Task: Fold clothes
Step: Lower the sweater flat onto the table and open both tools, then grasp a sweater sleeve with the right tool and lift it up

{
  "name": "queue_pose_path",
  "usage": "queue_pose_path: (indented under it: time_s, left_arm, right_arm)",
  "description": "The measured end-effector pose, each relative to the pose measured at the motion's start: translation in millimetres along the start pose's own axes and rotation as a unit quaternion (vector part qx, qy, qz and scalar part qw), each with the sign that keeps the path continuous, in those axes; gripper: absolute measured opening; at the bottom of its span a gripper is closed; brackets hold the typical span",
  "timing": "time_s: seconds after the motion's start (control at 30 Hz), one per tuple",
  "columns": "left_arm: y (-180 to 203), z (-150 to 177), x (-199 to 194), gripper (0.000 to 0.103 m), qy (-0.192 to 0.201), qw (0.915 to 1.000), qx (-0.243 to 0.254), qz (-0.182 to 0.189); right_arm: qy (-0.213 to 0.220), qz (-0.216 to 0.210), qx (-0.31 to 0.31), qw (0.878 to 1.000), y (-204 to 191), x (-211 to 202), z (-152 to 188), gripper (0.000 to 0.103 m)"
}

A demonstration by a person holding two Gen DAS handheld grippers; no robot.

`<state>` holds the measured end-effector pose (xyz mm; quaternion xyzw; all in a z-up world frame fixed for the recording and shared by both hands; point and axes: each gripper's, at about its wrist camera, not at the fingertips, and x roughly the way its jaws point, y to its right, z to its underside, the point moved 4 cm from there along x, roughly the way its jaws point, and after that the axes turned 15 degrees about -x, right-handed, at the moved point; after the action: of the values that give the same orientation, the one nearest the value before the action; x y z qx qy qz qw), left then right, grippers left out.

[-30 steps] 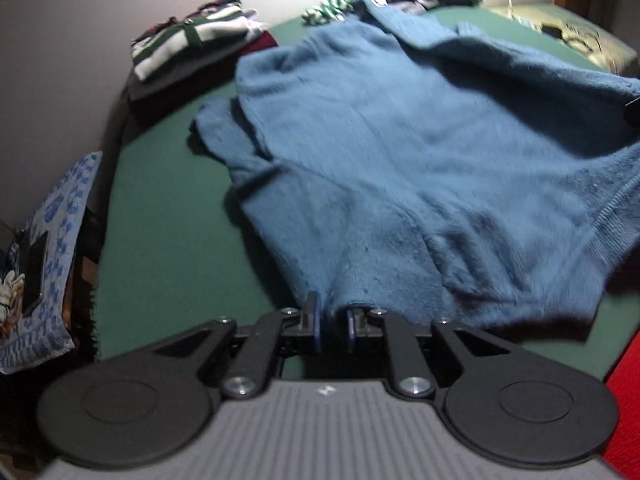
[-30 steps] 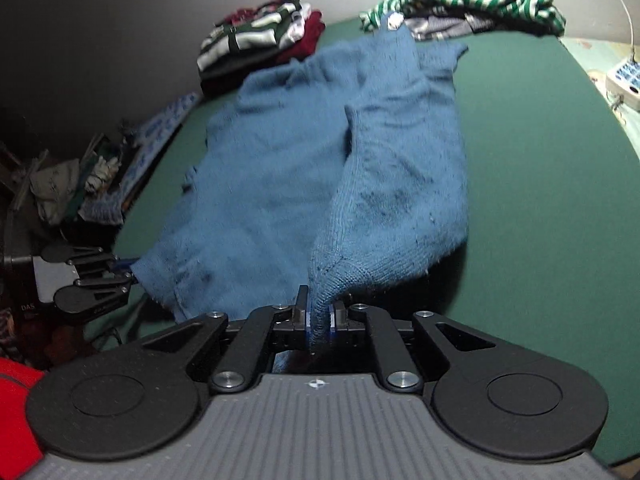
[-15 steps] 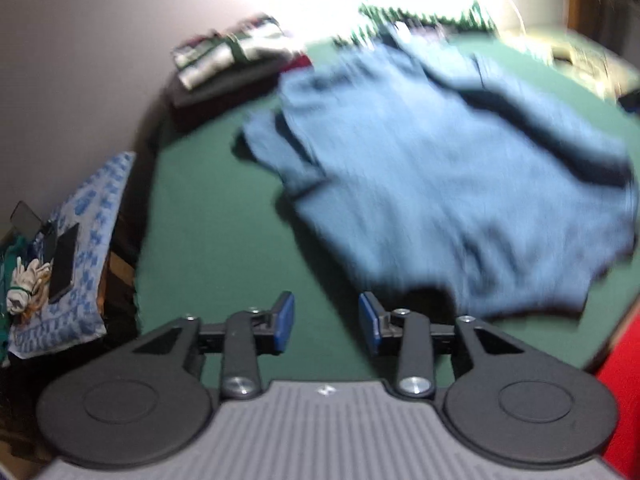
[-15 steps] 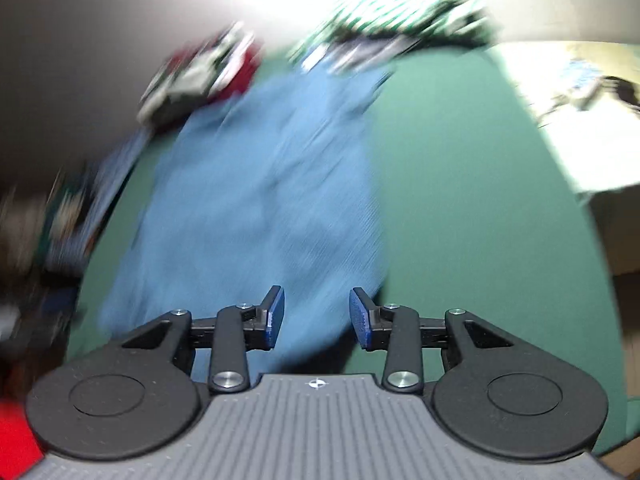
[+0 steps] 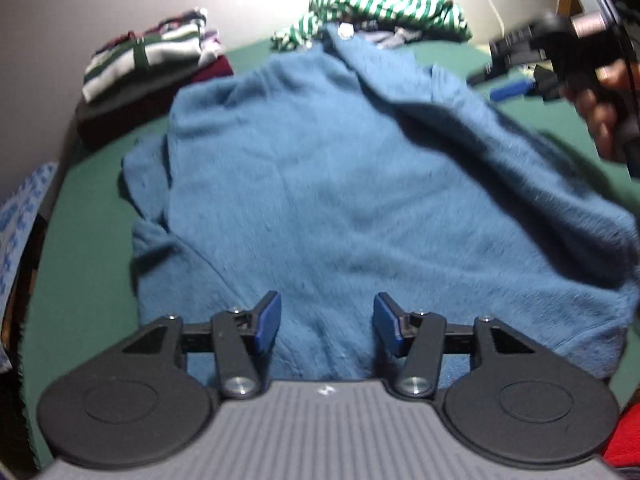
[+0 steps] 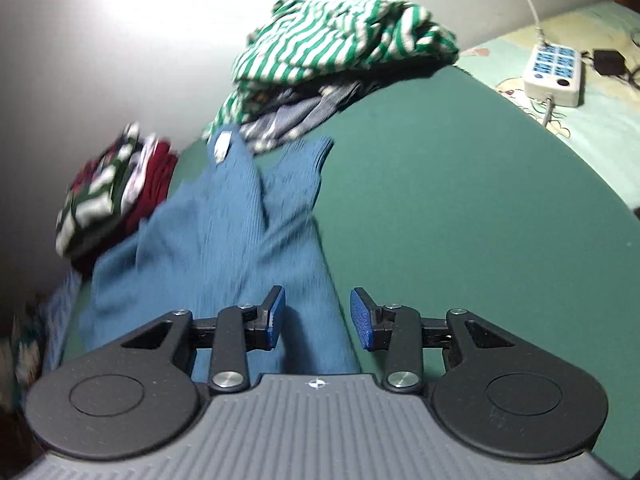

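A blue knit sweater [image 5: 340,200] lies spread on the green surface [image 5: 88,240], its right side folded over in a raised ridge. It also shows in the right wrist view [image 6: 224,240], with a sleeve end and white neck label toward the back. My left gripper [image 5: 326,326] is open and empty just above the sweater's near hem. My right gripper [image 6: 318,318] is open and empty above the sweater's right edge; it also shows in the left wrist view [image 5: 516,68], held in a hand at the upper right.
A green-and-white striped pile [image 6: 340,40] of unfolded clothes lies at the back. A folded stack [image 5: 152,68] with striped and maroon items sits at the back left. A white power strip [image 6: 554,68] lies on a patterned sheet at the right. A blue patterned cloth [image 5: 20,220] hangs at the left edge.
Both grippers were shut on the sweater's hem and edge a second ago; they have let go and opened. The right gripper has moved toward the back of the sweater.
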<state>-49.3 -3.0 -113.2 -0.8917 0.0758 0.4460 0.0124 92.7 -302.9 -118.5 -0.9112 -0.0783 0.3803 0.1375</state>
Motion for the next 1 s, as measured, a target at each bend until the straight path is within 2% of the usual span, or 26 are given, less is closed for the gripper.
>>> queue_pose_path:
  time_s: [0.13,0.33,0.4,0.47,0.53,0.57,0.63,0.8,1.0]
  left_arm:
    - [0,6,5,0.065,-0.003,0.9999,-0.008,-0.008]
    - [-4,5,8,0.074,-0.007,0.9989,-0.045,-0.01]
    - [-4,6,9,0.085,-0.009,0.9985,-0.053,-0.014]
    - [-2,8,10,0.093,-0.011,0.9981,-0.057,-0.019]
    - [-1,9,11,0.096,-0.011,0.9979,-0.06,-0.023]
    - [0,9,11,0.097,-0.012,0.9978,-0.06,-0.024]
    - [0,9,12,0.098,-0.014,0.9978,-0.061,-0.024]
    - [1,6,15,0.099,-0.021,0.9987,-0.045,-0.013]
    - [18,-5,6,0.097,-0.009,0.9996,0.01,0.023]
  right_arm:
    - [0.024,0.035,-0.005,0.999,-1,28,-32,0.038]
    - [0.028,0.068,-0.066,0.995,-13,73,-56,0.038]
    - [0.029,0.079,-0.087,0.993,-17,87,-64,0.036]
    - [0.03,0.09,-0.107,0.99,-21,102,-72,0.03]
    - [0.031,0.101,-0.127,0.986,-24,117,-80,0.012]
    - [0.031,0.097,-0.132,0.986,-24,117,-82,0.007]
    - [0.037,0.076,-0.121,0.989,-17,110,-86,0.006]
    - [0.062,0.061,-0.096,0.992,6,74,-97,0.005]
    - [0.106,0.092,-0.069,0.988,31,23,-107,0.005]
